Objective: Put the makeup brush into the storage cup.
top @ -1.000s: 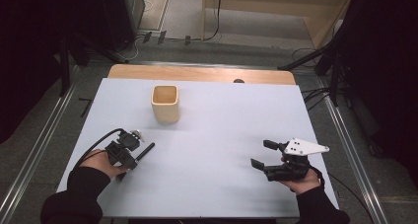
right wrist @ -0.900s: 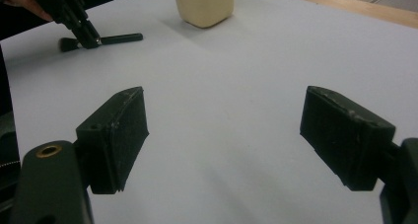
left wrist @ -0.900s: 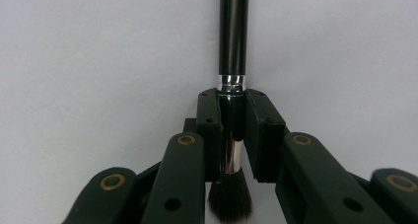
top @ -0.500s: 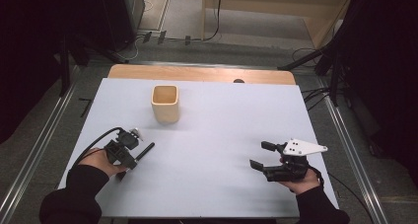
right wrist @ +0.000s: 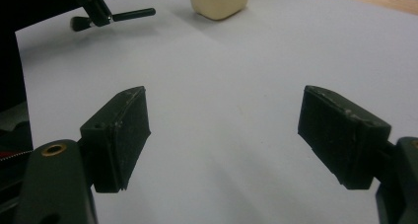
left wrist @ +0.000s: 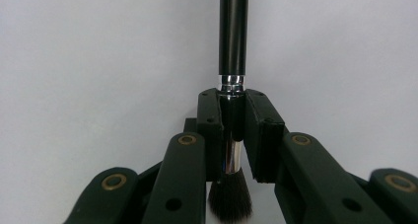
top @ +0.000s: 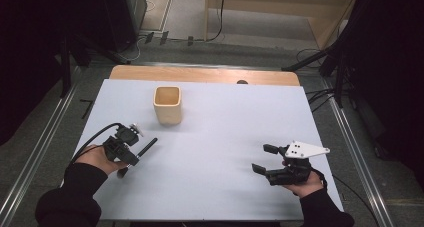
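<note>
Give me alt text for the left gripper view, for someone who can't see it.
The left gripper is shut on a black-handled brush, its two black jaws clamped on the silver ferrule. The dark bristles point toward the camera and the handle runs away over the plain white table.

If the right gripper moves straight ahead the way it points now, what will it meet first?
Probably nothing close: the right gripper, jaws open, faces bare white table. Farther along that line stands the cream cup, somewhat left of centre, so it may pass beside it.
</note>
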The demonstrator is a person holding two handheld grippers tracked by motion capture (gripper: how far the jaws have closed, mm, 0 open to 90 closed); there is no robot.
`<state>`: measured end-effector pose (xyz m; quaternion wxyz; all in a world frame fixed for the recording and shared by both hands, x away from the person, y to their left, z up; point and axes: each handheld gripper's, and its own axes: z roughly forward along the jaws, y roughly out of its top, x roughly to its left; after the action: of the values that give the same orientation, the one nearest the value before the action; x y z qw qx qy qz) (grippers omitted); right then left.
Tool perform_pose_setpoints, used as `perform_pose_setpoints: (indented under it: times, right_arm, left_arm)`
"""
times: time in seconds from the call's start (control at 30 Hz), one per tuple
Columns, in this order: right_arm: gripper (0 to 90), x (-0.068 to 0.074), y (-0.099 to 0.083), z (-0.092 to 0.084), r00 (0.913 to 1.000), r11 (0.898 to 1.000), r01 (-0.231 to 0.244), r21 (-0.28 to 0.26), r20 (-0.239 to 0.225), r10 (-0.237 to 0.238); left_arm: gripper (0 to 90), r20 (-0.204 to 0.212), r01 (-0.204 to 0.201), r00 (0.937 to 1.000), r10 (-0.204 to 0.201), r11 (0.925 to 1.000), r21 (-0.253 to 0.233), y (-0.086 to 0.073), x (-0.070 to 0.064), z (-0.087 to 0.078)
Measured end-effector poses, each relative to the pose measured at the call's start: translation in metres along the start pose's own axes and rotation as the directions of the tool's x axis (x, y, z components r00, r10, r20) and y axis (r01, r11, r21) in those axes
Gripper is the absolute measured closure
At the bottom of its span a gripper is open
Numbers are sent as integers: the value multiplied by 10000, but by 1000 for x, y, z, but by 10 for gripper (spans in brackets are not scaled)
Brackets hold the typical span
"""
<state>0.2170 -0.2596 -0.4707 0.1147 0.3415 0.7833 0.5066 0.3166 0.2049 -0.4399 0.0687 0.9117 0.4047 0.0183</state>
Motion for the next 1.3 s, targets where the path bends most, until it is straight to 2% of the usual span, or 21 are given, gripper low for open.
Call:
perform_pose_setpoints:
  times: [0.1,0.2,0.3,0.43,0.47,0.53,0.63,0.73,0.83,0.87,0.9,0.93,0.97,1.0,1.03,1.07,1.1,1.17,1.2,1.27,1.3]
  right_arm:
    - [205,0,0,0,10000,10000,9,-37,-40,-9]
    - [205,0,0,-1,10000,10000,-21,-72,-61,20]
    - [205,0,1,-1,9999,9999,32,-124,-160,-34]
    - [205,2,1,0,9996,9999,49,-129,-295,-53]
    - [205,2,1,0,9994,9999,67,-124,-327,-71]
    - [205,3,1,1,9993,9999,112,-131,-354,-116]
    - [205,3,2,2,9987,9998,161,-134,-476,-167]
    - [205,4,3,4,9977,9996,180,-196,-650,-192]
    - [205,4,4,4,9972,9995,209,-240,-711,-226]
    - [205,4,4,4,9971,9995,185,-246,-729,-203]
    - [205,3,4,4,9969,9996,135,-252,-772,-154]
    - [206,3,5,4,9968,9996,109,-258,-788,-129]
    - [206,3,5,4,9968,9996,109,-258,-788,-129]
    - [206,2,5,4,9957,9997,31,-257,-927,-54]
    - [206,2,5,4,9957,9997,31,-257,-927,-54]
    - [206,1,6,4,9951,9996,-10,-274,-984,-17]
    - [206,1,6,5,9951,9997,27,-257,-987,-52]
    - [206,2,7,5,9955,9996,78,-267,-942,-103]
    - [206,2,7,5,9955,9996,78,-267,-942,-103]
    - [202,3,8,7,9953,9995,140,-292,-950,-167]
    - [199,3,8,7,9951,9995,119,-280,-981,-146]
  left_arm:
    - [790,278,-31,9996,42,9992,-389,1,-1,-7]
    - [790,371,-142,9992,173,9966,-815,2,-2,-11]
    - [790,321,-158,9993,199,9922,-1233,4,-3,-14]
    - [790,755,-189,9966,329,9835,-1798,5,-3,-17]
    - [790,755,-189,9966,329,9835,-1798,5,-3,-17]
    - [790,1132,-278,9920,551,9727,-2303,5,-5,-21]
    - [790,1852,-182,9801,711,9620,-2725,6,-7,-22]
    - [790,2129,-220,9730,895,9536,-3002,7,-10,-22]
    - [790,2293,-311,9665,1152,9396,-3410,7,-15,-23]
    - [790,2293,-311,9665,1152,9396,-3410,7,-15,-23]
    - [790,2458,-393,9593,1394,9272,-3725,7,-19,-25]
    - [790,2450,-434,9581,1481,9211,-3870,7,-20,-26]
    - [790,2450,-434,9581,1481,9211,-3870,7,-20,-26]
    - [790,2568,-486,9518,1679,9089,-4141,7,-23,-27]
    - [789,2568,-486,9518,1679,9089,-4141,7,-23,-27]
    - [790,2634,-512,9466,1857,8936,-4460,6,-25,-29]
    - [790,2688,-444,9450,1861,8877,-4582,5,-27,-29]
    - [790,2515,-642,9448,2102,8712,-4867,4,-29,-31]
    - [790,2515,-642,9448,2102,8712,-4867,4,-29,-31]
    - [790,2276,-859,9441,2383,8447,-5283,2,-32,-33]
    - [791,2179,-954,9438,2487,8356,-5410,1,-33,-33]
